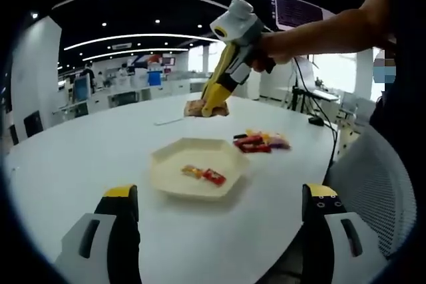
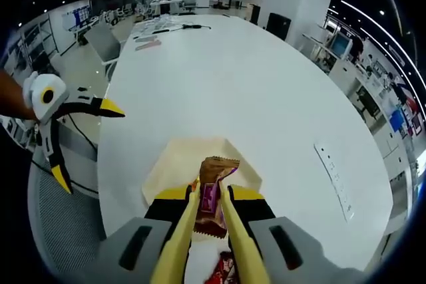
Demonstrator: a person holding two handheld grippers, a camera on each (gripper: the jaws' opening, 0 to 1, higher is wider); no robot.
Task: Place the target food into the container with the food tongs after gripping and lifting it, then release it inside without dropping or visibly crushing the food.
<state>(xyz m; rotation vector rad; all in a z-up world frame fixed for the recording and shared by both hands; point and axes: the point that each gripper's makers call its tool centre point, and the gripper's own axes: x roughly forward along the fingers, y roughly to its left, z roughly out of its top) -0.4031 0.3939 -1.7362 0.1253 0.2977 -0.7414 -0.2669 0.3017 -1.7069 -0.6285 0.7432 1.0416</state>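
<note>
On the white desk [image 1: 86,157], mid-surface, sits the cream hexagonal tray [image 1: 196,167] with two small wrapped candies [image 1: 205,175]. Right gripper [image 2: 210,214] pinches yellow food tongs [image 2: 203,244], clamped on a brown-and-purple snack packet [image 2: 213,184] held above the tray; print unreadable. Left gripper [image 1: 219,197] jaws wide, holding nothing. More wrapped snacks [image 1: 261,142] lie near the desk edge, beside a mesh chair [image 1: 373,191].

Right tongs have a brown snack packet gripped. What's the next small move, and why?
Probably carry the right gripper toward the cream hexagonal tray before opening: in the left gripper view the brown snack packet hangs beyond the tray's far edge, not above it.
</note>
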